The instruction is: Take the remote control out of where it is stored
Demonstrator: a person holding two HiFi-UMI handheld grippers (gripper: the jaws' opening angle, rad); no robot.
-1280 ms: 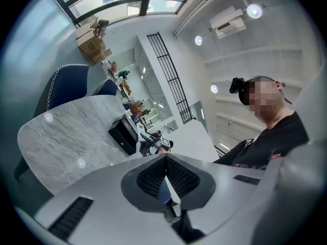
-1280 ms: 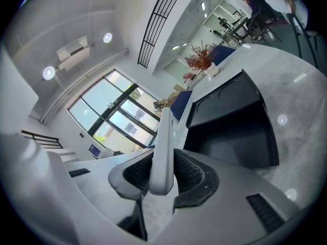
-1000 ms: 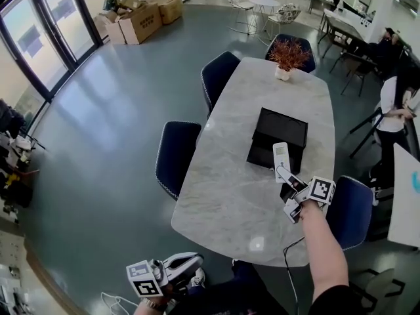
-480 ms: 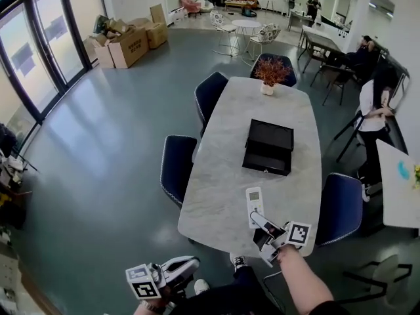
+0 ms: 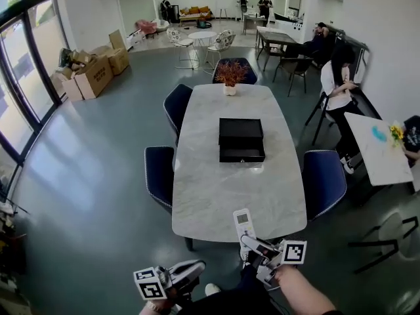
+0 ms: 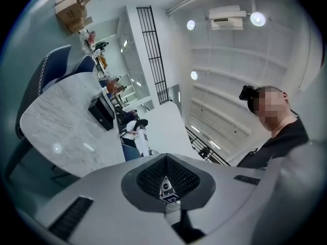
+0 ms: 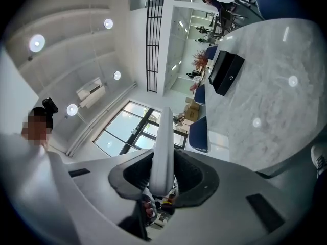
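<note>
The white remote control [image 5: 244, 225] stands out past the near edge of the marble table [image 5: 210, 189], with my right gripper [image 5: 252, 241] shut on its lower end. In the right gripper view the remote [image 7: 164, 137] runs up between the dark pads [image 7: 134, 175], which press on its sides. The black drawer box [image 5: 241, 140] rests mid-table, well away from the remote. My left gripper [image 5: 190, 268] hangs low at the bottom left, off the table, its jaws together with nothing in them [image 6: 166, 180].
A potted plant [image 5: 230, 77] stands at the table's far end. Dark blue chairs [image 5: 159, 176] [image 5: 323, 179] flank the table. A person [image 5: 338, 77] stands by a second table [image 5: 377, 146] at the right. Cardboard boxes [image 5: 95, 74] sit far left.
My right gripper has drawn back with the remote from beside the black box to beyond the near table edge. The view has shifted back too. The left gripper stays low.
</note>
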